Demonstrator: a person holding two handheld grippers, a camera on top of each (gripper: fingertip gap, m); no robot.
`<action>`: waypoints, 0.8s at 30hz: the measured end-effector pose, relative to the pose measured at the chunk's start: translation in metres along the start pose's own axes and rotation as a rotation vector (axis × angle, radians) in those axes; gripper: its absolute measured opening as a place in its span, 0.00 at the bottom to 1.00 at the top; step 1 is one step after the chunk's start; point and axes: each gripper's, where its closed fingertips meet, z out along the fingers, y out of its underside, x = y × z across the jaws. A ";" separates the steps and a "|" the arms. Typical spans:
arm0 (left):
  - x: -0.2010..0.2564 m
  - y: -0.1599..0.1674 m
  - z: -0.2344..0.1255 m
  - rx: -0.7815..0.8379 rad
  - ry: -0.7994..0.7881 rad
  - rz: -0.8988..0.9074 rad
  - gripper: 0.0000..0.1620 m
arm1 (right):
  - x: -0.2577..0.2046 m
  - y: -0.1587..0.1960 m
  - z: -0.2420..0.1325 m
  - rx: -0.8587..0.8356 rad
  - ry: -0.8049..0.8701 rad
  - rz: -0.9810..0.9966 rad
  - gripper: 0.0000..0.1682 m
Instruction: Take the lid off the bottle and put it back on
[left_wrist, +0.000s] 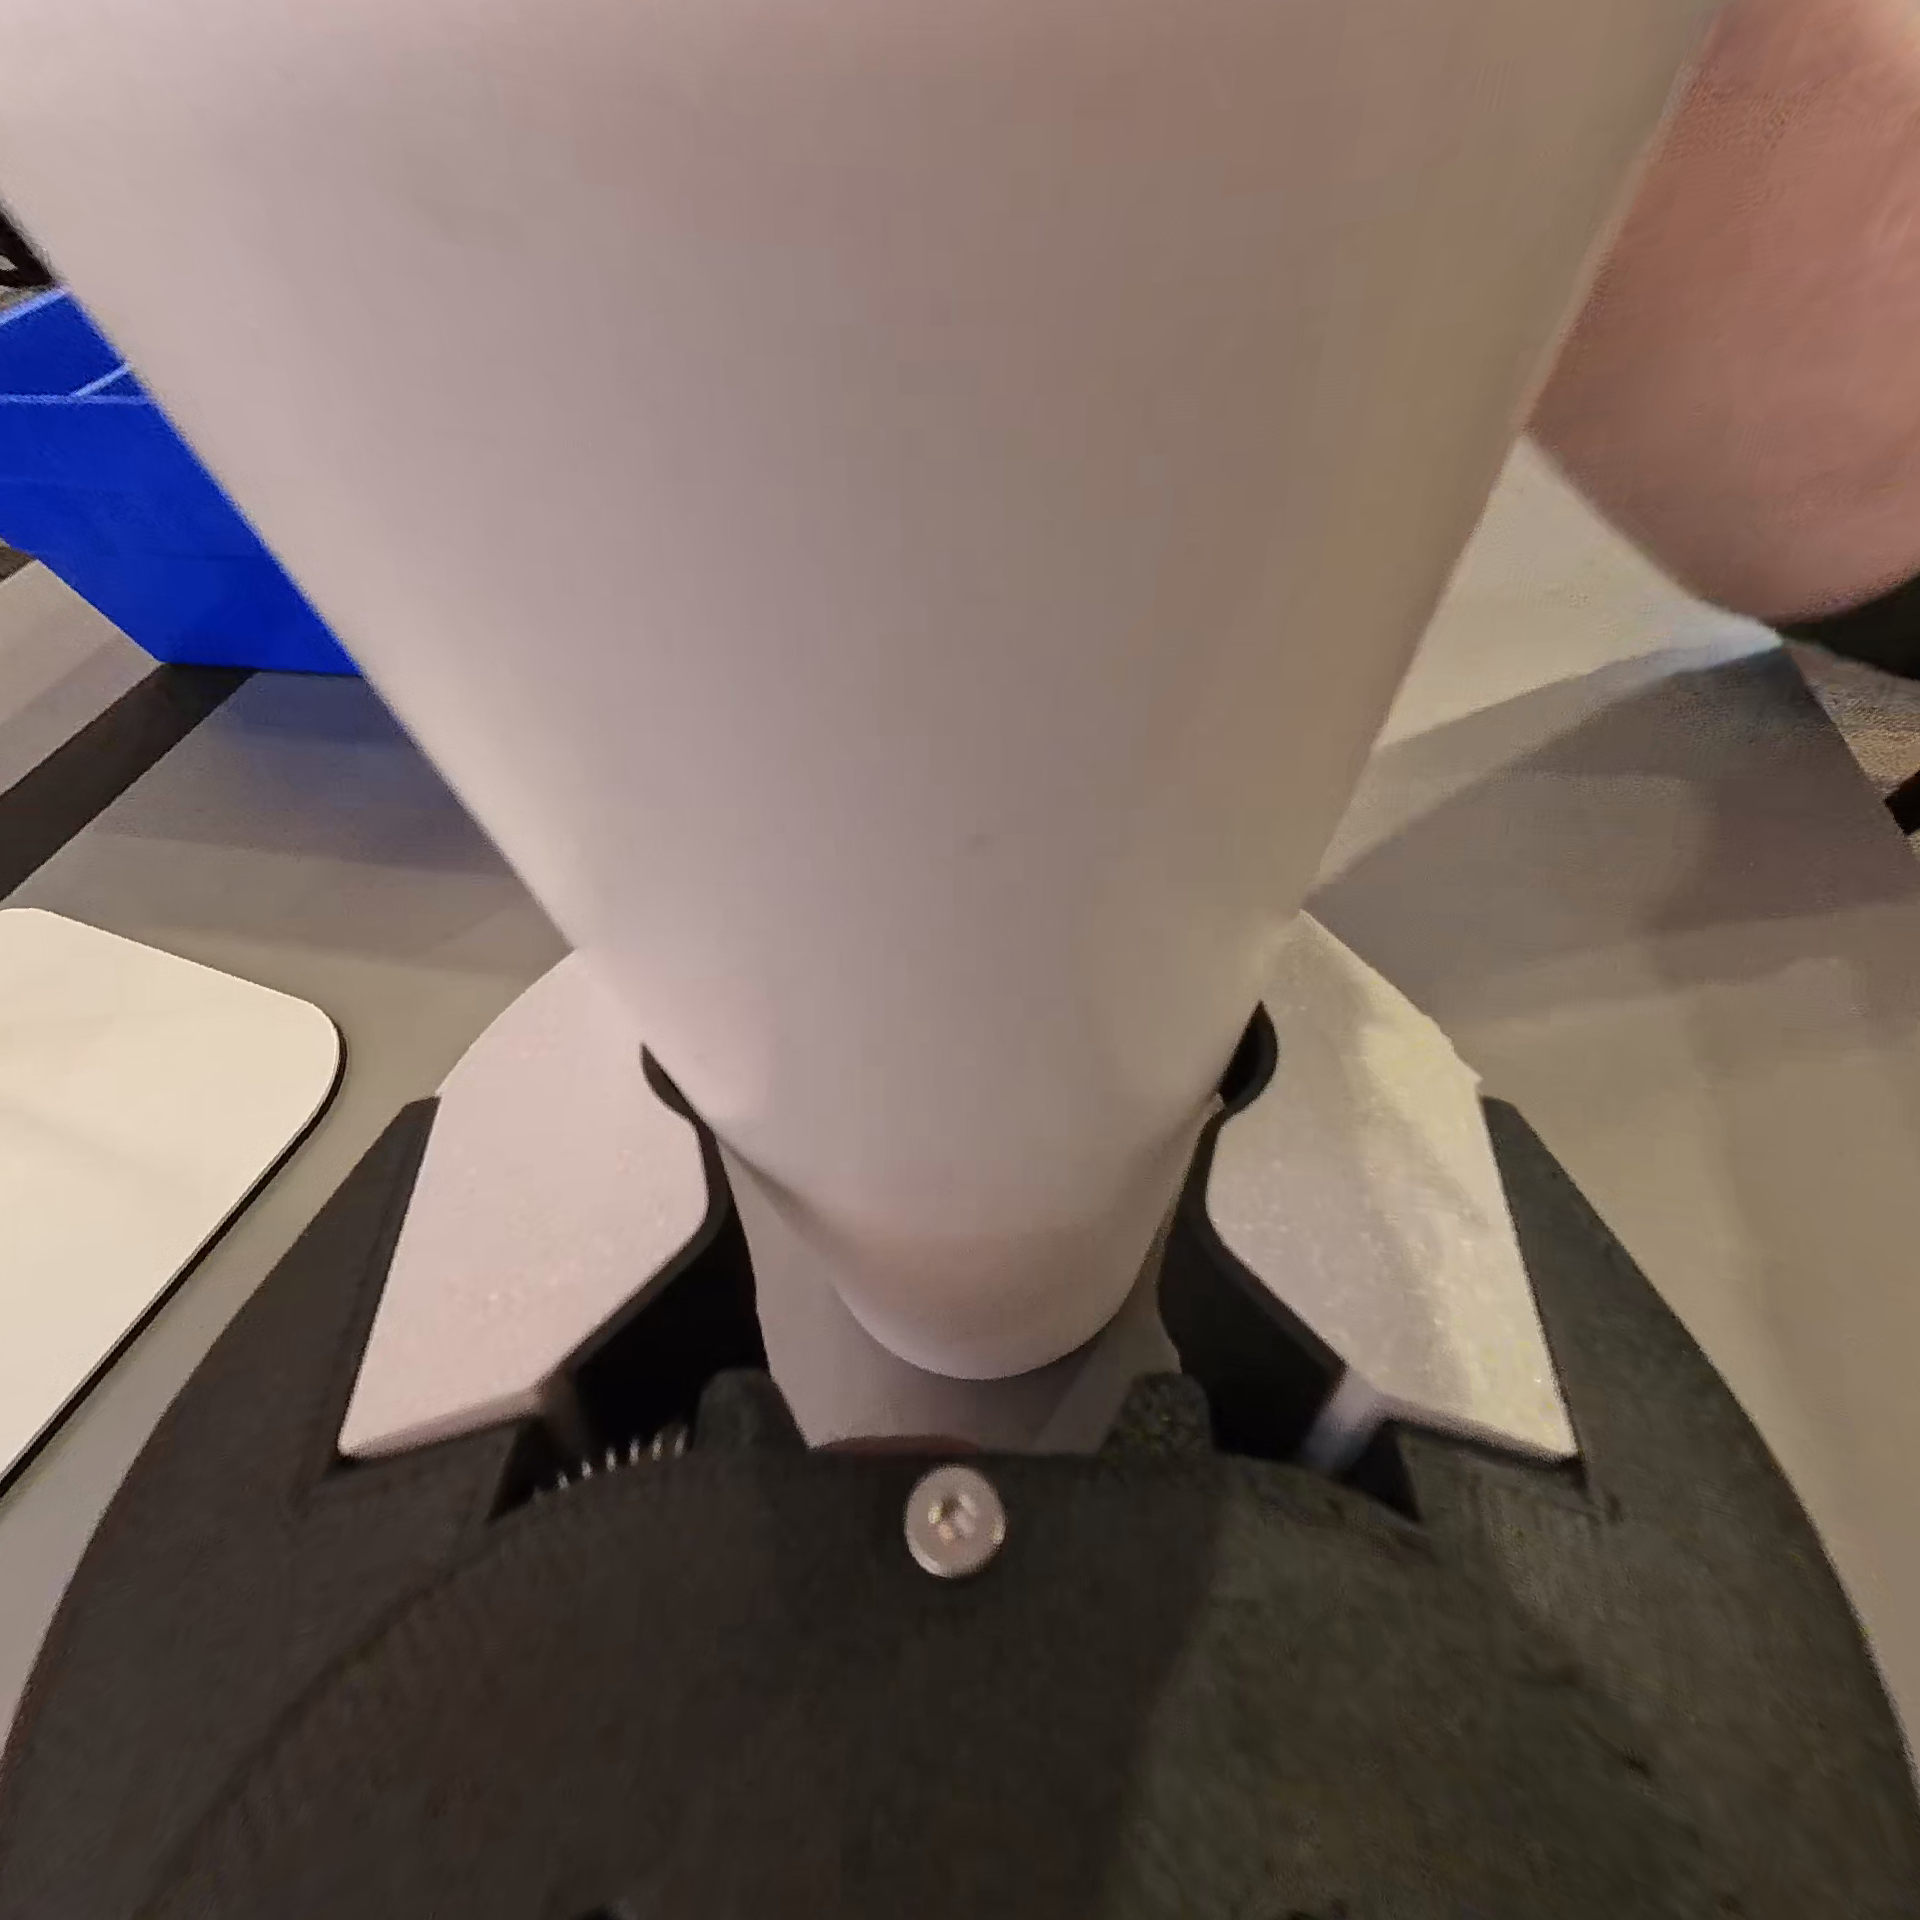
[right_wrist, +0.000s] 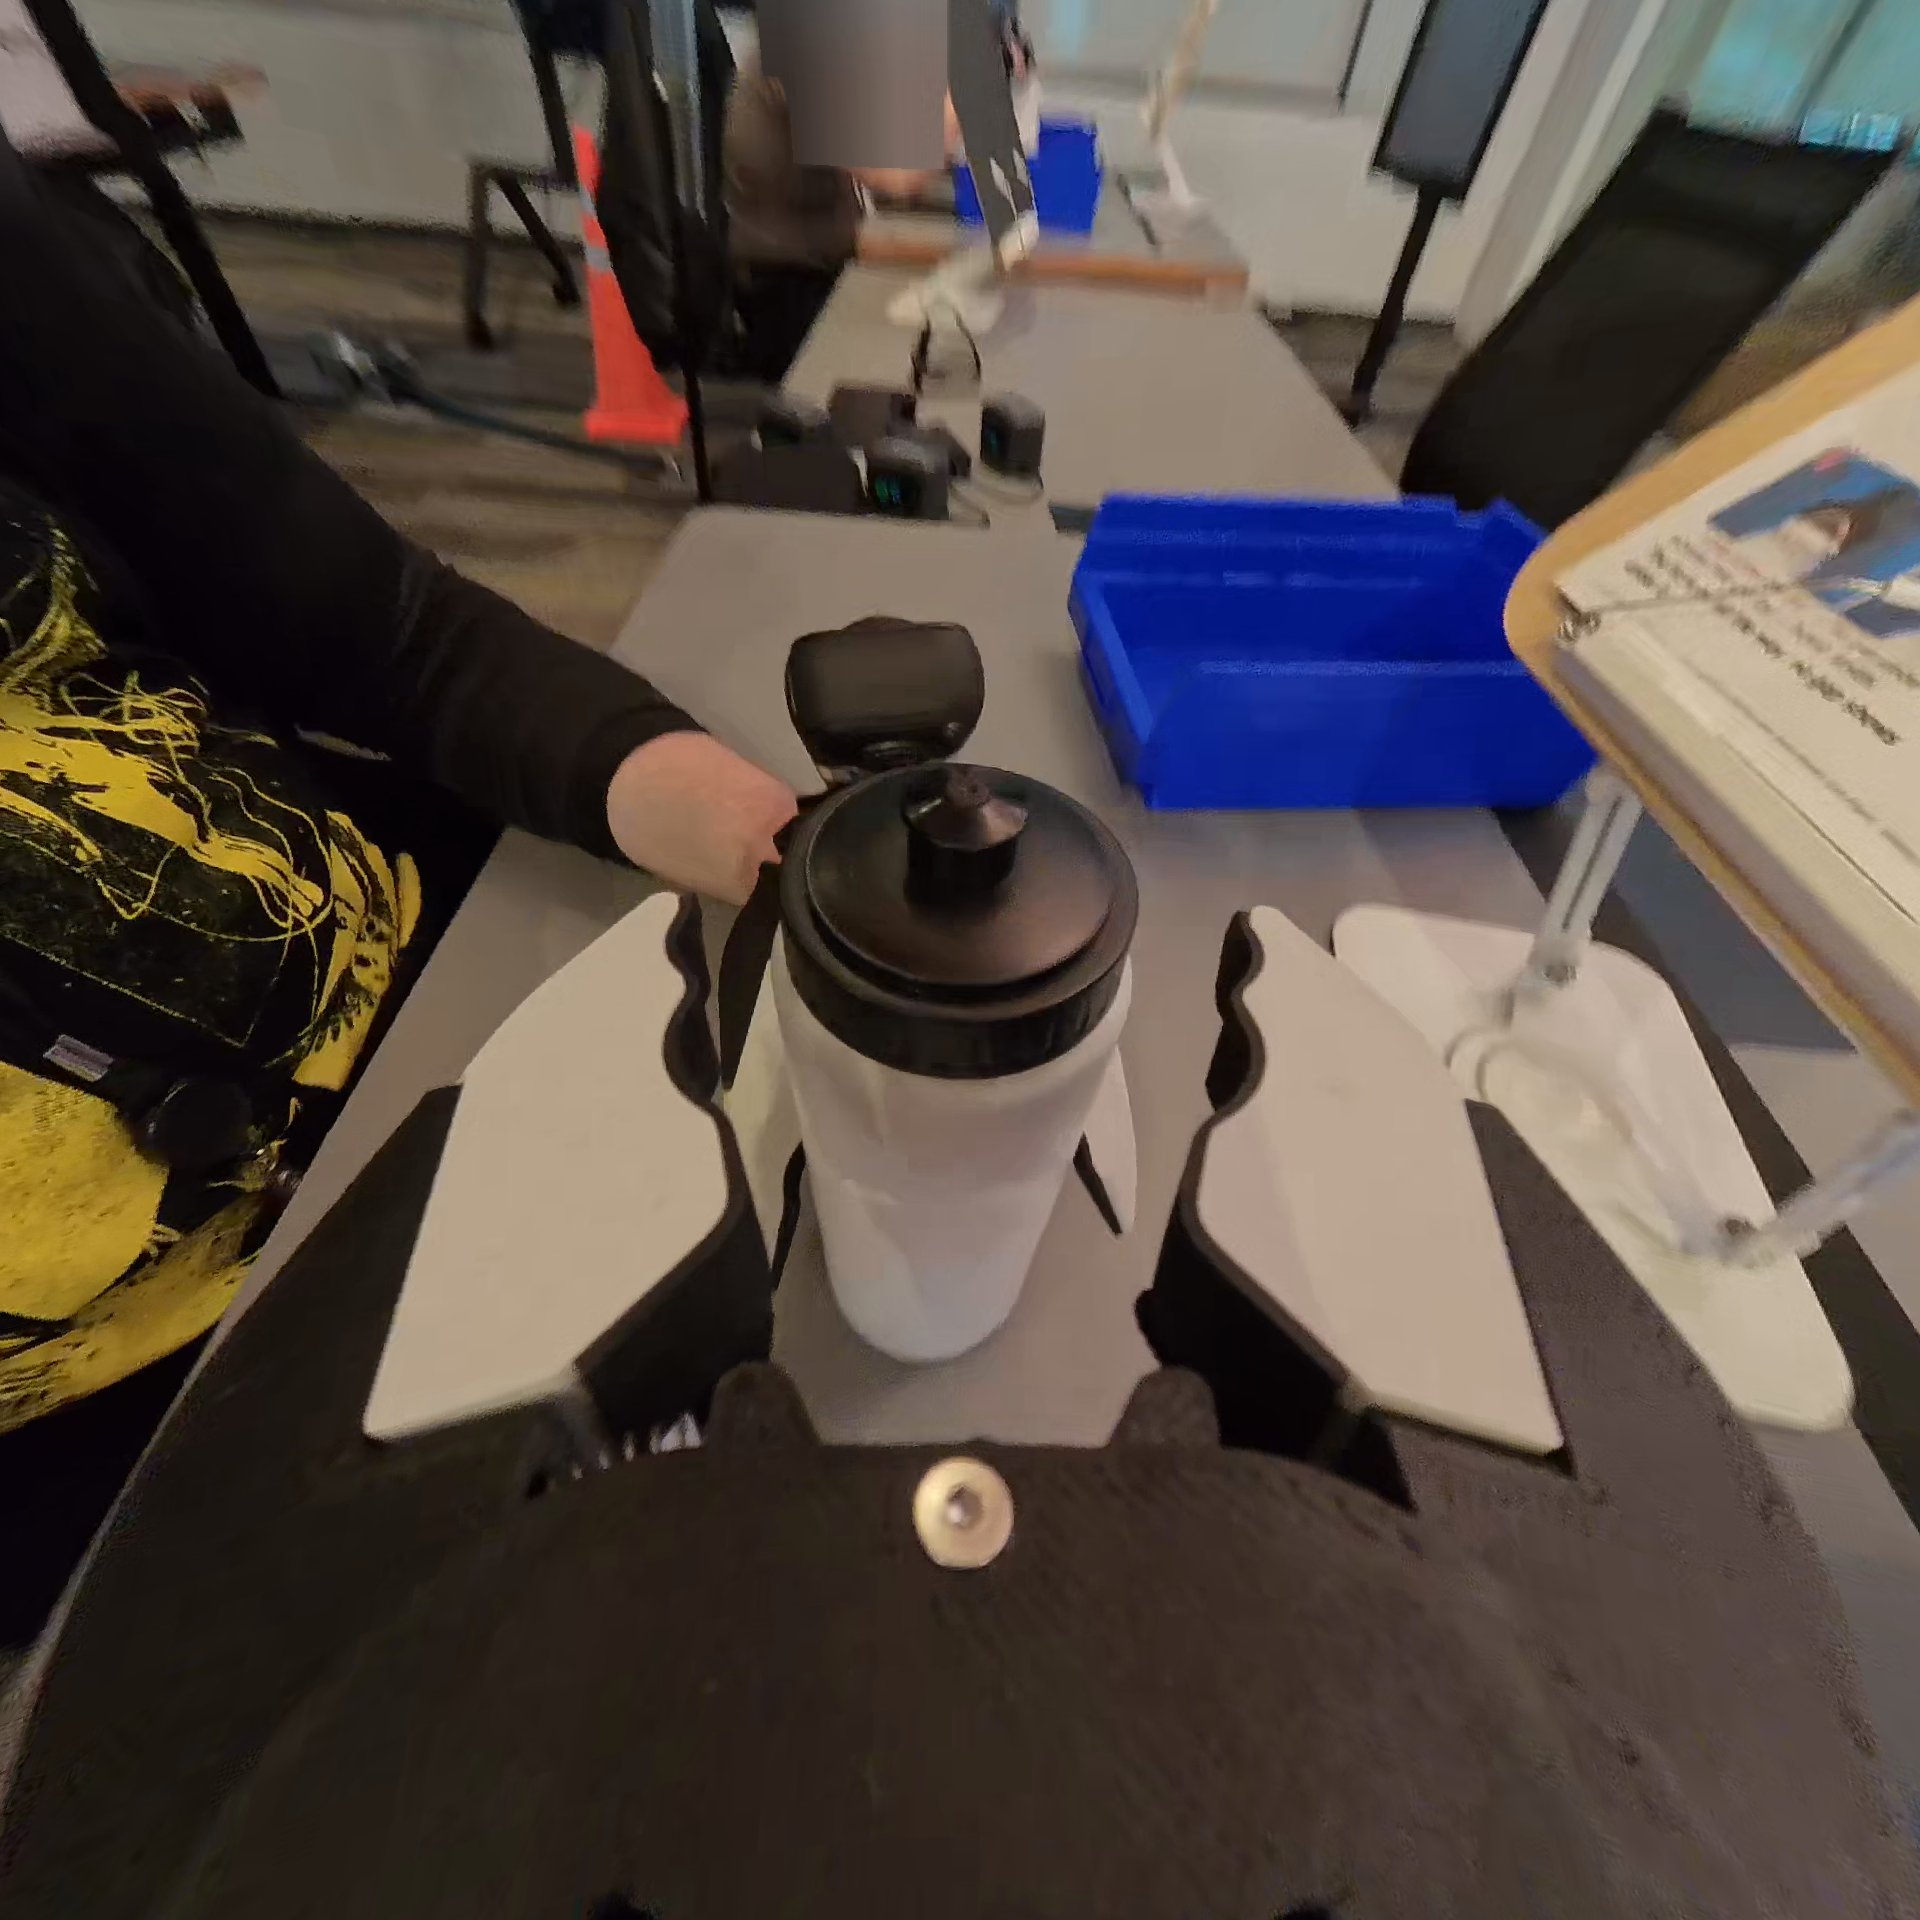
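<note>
Bottle apparently clamped in left gripper; right gripper spread around lid

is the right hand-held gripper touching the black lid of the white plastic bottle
Apart. The right wrist view shows the right hand-held gripper open, with clear gaps either side of the black lid.

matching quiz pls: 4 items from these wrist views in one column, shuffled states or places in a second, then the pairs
Things:
1. White plastic bottle
2. Black screw lid with spout
3. Right gripper
4. Blue plastic bin

States or places:
A. Open, fingers either side of the bottle, not touching it
B. Upright on the grey table, clamped by the left gripper
C. On the table beyond the bottle, toward the right
D. Seated on the bottle's neck

Pairs: 1-B, 2-D, 3-A, 4-C
</note>
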 end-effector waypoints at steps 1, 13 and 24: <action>0.000 0.000 0.000 0.002 -0.001 -0.001 0.61 | 0.002 0.000 -0.001 -0.071 0.019 0.027 0.55; -0.001 0.000 0.000 0.005 -0.003 0.001 0.61 | -0.003 0.001 0.011 -0.688 0.198 0.348 0.49; -0.002 0.000 0.000 0.011 0.002 -0.016 0.61 | 0.003 0.015 0.010 -0.960 0.174 0.444 0.43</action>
